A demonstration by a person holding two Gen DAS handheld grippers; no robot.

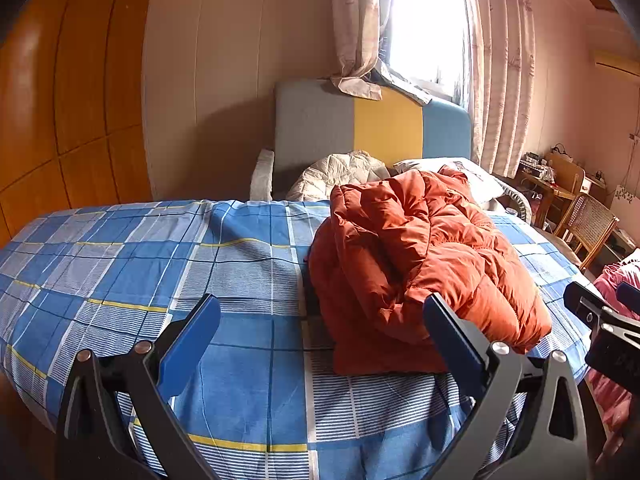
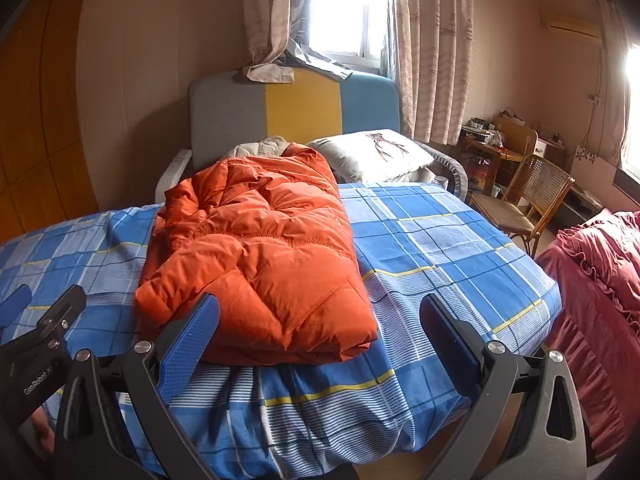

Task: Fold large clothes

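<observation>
From my left wrist camera, the orange puffer jacket [image 1: 416, 264] lies folded into a thick bundle on the blue plaid bed cover [image 1: 160, 264], right of centre and just past my left gripper [image 1: 322, 332]. Its two blue-padded fingers stand wide apart with nothing between them; the right one overlaps the jacket's near edge in the picture, though I cannot tell if it touches. At the right edge of this view I see my right gripper [image 1: 600, 320] from the side, and a slice of pink bedding [image 1: 616, 280] behind it.

My right wrist camera shows what the left does not: the jacket's top face with its quilted stitching, the printed pillow [image 2: 372, 156] in full, and a dark red ruffled quilt [image 2: 592, 280] beside the bed. Here the right gripper [image 2: 320, 328] also has its fingers spread wide and empty, over the near edge of the bed. The left gripper's body pokes in at the left edge.

Behind the bed stands a headboard [image 2: 296, 108] in grey, yellow and blue, with a curtain [image 2: 432, 48] and a bright window above. One cane chair [image 2: 528, 200] and a cluttered wooden desk [image 2: 492, 148] sit at the right. A pale quilt [image 1: 340, 172] lies bunched behind the jacket.

I count one jacket, one pillow, one chair, two grippers.
</observation>
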